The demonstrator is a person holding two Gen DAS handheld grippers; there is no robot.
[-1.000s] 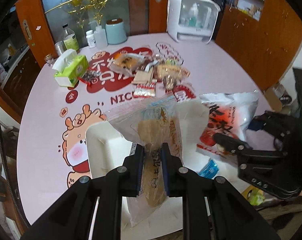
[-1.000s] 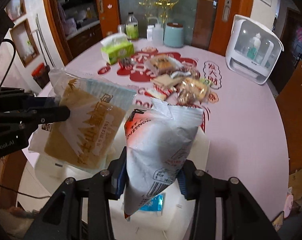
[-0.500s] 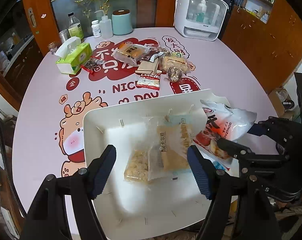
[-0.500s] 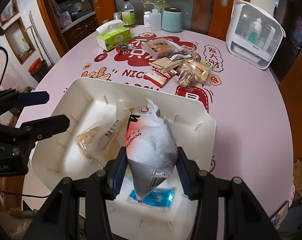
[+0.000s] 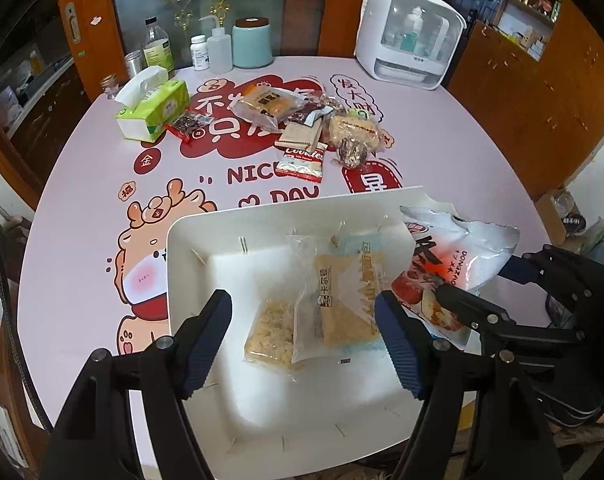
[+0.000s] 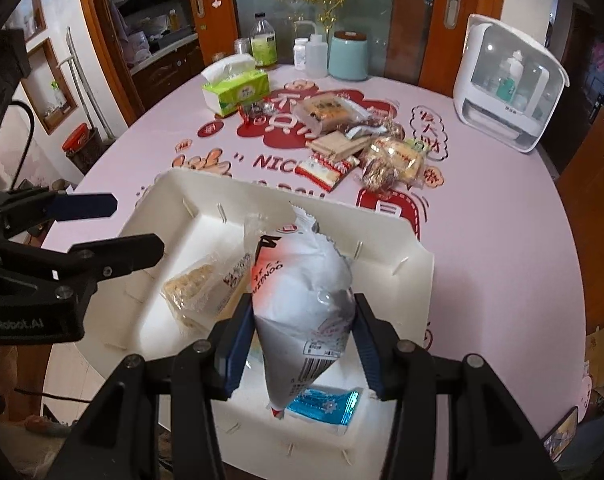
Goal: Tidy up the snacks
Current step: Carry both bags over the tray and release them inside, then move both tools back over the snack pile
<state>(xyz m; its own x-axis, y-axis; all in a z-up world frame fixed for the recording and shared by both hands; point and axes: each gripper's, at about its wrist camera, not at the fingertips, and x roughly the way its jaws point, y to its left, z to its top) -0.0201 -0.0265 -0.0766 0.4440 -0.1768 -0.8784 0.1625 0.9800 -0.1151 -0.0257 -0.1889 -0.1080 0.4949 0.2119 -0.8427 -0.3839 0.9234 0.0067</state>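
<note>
A white tray [image 5: 190, 240] sits at the near edge of the pink table. A clear pack of yellow cakes [image 5: 321, 304] lies in it, also seen in the right wrist view [image 6: 206, 292]. My left gripper [image 5: 302, 340] is open and empty just above that pack. My right gripper [image 6: 298, 340] is shut on a white and red snack bag [image 6: 302, 280], held over the tray's right part; the bag shows in the left wrist view [image 5: 449, 264]. A blue packet [image 6: 325, 404] lies in the tray under the bag.
A pile of loose snacks [image 5: 302, 128] lies mid-table, with a cookies pack [image 5: 302, 162] nearest the tray. A green tissue box [image 5: 154, 108], bottles [image 5: 158, 48] and a teal canister [image 5: 252, 42] stand at the back. A white appliance [image 5: 409, 36] is at the back right.
My left gripper opened and let the cake pack drop into the tray, then drew back. My right gripper lowered the white bag toward the tray, still shut on it.
</note>
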